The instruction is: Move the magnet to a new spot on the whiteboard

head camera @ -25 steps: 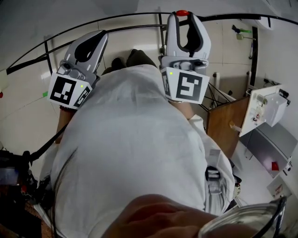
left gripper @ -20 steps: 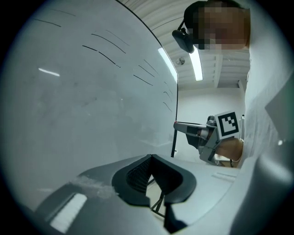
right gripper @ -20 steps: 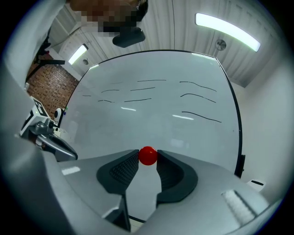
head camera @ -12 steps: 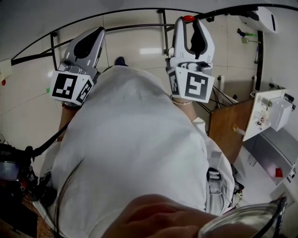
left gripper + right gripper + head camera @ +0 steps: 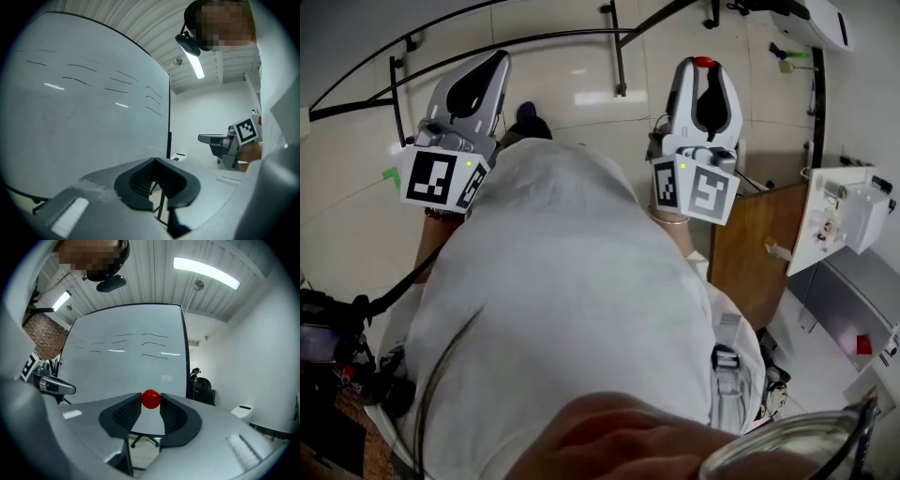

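A small red round magnet (image 5: 151,399) is pinched between the tips of my right gripper (image 5: 151,401), which is shut on it. The head view shows the same magnet (image 5: 704,62) at the top of the right gripper (image 5: 705,75). The whiteboard (image 5: 126,357) stands ahead of the magnet with faint black strokes on it; the magnet is off its surface. My left gripper (image 5: 154,161) is shut with nothing between its jaws and faces the whiteboard (image 5: 70,103) at a slant. In the head view the left gripper (image 5: 478,80) is level with the right one.
A black rail (image 5: 534,39) curves across the floor ahead. A wooden panel (image 5: 759,253) and a white box (image 5: 853,211) stand at the right. Dark equipment (image 5: 328,347) lies at the lower left. A black office chair (image 5: 206,390) sits right of the board.
The right gripper has shifted right and slightly down in the head view, still holding the magnet. The left gripper has barely moved. The view has tilted a little.
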Motion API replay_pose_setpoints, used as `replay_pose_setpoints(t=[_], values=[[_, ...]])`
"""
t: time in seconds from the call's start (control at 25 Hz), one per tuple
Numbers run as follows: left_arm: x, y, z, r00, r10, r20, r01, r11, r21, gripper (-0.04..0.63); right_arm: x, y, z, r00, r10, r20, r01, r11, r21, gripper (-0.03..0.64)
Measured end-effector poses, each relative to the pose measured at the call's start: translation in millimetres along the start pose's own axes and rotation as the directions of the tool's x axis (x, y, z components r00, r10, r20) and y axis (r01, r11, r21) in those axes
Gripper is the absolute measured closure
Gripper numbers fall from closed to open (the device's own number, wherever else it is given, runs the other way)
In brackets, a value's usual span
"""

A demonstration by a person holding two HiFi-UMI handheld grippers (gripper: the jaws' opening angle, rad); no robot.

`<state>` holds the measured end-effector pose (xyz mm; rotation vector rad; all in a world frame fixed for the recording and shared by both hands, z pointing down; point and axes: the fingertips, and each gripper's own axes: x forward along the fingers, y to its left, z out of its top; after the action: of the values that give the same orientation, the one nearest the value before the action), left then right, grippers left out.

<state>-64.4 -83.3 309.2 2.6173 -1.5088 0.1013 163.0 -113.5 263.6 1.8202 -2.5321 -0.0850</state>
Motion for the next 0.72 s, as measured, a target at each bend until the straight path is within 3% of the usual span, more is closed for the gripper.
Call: replay_pose_setpoints(t=[0.2, 0.32, 0.48, 0.6, 0.72], values=[[-36, -32, -13, 0.991, 0.134, 0.005, -0.134, 0.99, -0.041, 0.589, -38, 1, -11, 0.993, 0.117, 0.004, -0.118, 0.993, 0.022, 0.489], [-54, -40, -25, 0.983, 0.179, -0.026, -0.181, 0.981, -0.071, 0.589, -45, -1, -20, 0.99, 0.141, -0.006, -0.141, 0.989, 0.05, 0.489], [-95, -83, -33, 0.971, 0.239, -0.024, -0.24, 0.963, -0.122, 0.589, -84, -18, -21, 0.985, 0.173, 0.016, -0.174, 0.98, 0.093, 0.489], [-104, -90, -27, 0.965, 0.263, -0.015, -0.263, 0.958, -0.109, 0.589, -101, -16, -17, 0.98, 0.195, 0.036, -0.198, 0.974, 0.109, 0.489], [-98, -101, -21, 0.973, 0.23, -0.005, -0.229, 0.967, -0.114, 0.589, -113, -14, -14, 0.979, 0.198, 0.041, -0.201, 0.973, 0.115, 0.489]])
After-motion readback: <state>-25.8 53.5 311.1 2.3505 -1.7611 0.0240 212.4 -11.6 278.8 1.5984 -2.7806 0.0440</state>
